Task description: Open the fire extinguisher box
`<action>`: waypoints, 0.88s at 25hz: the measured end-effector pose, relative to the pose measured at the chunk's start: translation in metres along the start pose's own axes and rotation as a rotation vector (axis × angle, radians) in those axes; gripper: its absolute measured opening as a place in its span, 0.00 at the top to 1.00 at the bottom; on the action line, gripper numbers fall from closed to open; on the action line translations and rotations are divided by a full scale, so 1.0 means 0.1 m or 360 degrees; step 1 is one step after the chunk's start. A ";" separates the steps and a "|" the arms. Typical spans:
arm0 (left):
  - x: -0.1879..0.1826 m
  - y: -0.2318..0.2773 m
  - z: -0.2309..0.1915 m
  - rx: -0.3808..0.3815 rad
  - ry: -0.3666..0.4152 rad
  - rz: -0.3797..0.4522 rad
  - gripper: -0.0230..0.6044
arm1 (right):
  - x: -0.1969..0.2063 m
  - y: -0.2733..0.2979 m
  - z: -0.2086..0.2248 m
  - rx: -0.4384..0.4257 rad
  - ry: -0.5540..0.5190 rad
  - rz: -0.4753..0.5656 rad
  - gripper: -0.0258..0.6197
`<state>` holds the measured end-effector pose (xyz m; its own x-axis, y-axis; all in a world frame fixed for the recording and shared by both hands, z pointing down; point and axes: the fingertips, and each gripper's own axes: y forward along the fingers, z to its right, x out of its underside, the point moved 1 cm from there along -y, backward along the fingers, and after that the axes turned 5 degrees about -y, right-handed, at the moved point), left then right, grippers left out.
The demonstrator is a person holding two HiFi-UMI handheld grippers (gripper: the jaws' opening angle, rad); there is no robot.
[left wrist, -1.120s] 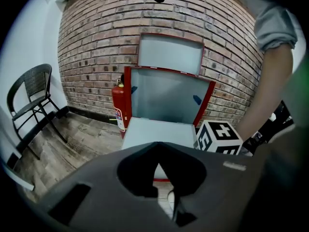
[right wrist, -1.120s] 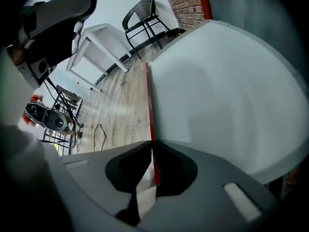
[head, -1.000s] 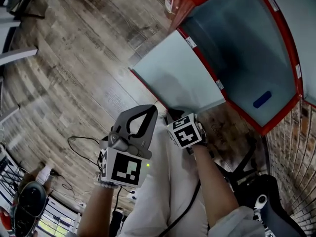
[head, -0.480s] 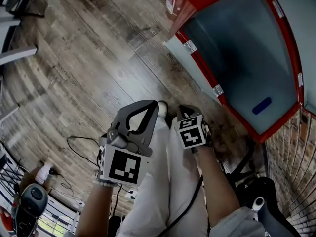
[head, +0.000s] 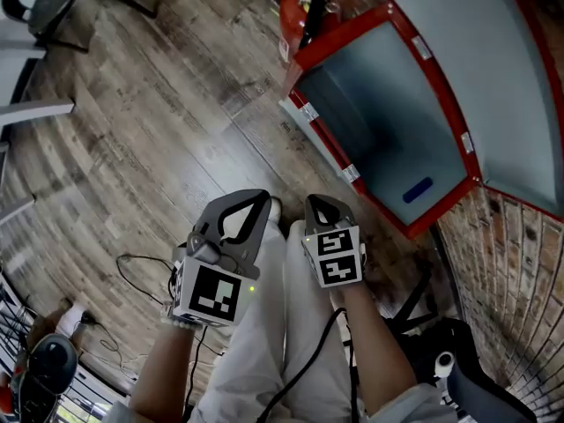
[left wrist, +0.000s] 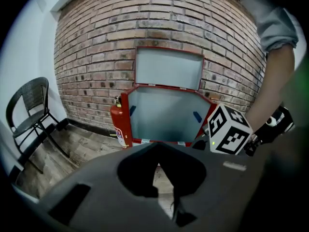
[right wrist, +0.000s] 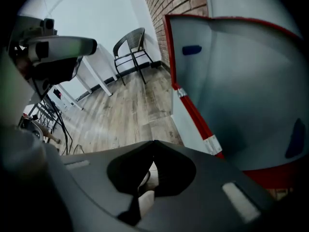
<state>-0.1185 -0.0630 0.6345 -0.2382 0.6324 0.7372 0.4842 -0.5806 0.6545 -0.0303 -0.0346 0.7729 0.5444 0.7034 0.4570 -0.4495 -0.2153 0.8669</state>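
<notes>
Fire extinguisher box (head: 379, 104) open at the foot of a brick wall (head: 515, 263), red frame around a bare grey inside. Above it, a red-edged grey panel (head: 493, 77) raised flat against the bricks. Along the front red edge, metal hinges (head: 351, 174) carrying a pale flap (head: 315, 133), dropped toward the wooden floor (head: 150, 122). Small blue patch (head: 416, 189) on the inside wall at the box's right end. In the left gripper view, one such patch at either end. Red fire extinguisher (head: 298, 11) upright on the floor just beside the box's left end.

Left claw (head: 261, 200) and right claw (head: 315, 204) side by side above a pair of pale trousers (head: 282, 342), near each other, well apart from the box, neither touching it. Both angled down and toward the open box. Left claw pressed together, tips meeting, nothing pinched. Right claw pressed together too, tips meeting, nothing pinched, with the hinged red edge just beyond them in the right gripper view.

Marker cube (head: 209, 293) at the back of the left claw, another on the right. Bare forearms behind both. Grey sleeve (left wrist: 270, 23) pushed up on the right arm. Dark woven chair (left wrist: 26, 100) off to the left of the box, beside a white wall (left wrist: 29, 42), well apart from the extinguisher.
</notes>
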 end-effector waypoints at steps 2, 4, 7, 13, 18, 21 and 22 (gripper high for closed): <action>-0.15 -0.11 0.07 0.0005 0.0021 0.0010 0.97 | -0.18 -0.24 0.00 0.0019 -0.0005 0.0072 0.95; -0.32 -0.21 0.15 0.0008 0.0041 0.0023 0.97 | -0.34 -0.49 0.03 0.0038 -0.0007 0.0138 0.95; -0.58 -0.39 0.28 0.0027 0.0078 0.0037 0.97 | -0.54 -0.90 0.05 0.0064 -0.0008 0.0219 0.95; -1.16 -0.89 0.45 0.0015 0.0137 0.0125 0.97 | -0.81 -1.74 0.15 0.0192 0.0070 0.0366 0.95; -1.52 -1.25 0.63 0.0016 0.0193 0.0167 0.97 | -1.01 -2.43 0.13 0.0246 0.0020 0.0470 0.95; -1.77 -1.47 0.71 0.0012 0.0225 0.0202 0.97 | -1.17 -2.81 0.09 0.0272 -0.0021 0.0532 0.95; -1.85 -1.52 0.74 0.0010 0.0239 0.0212 0.97 | -1.23 -2.92 0.09 0.0282 -0.0031 0.0557 0.95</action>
<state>-0.0864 -0.0537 0.3863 -0.2944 0.4665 0.8341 0.5252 -0.6502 0.5490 0.0403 -0.0641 0.4652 0.3937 0.5541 0.7335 -0.4824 -0.5547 0.6780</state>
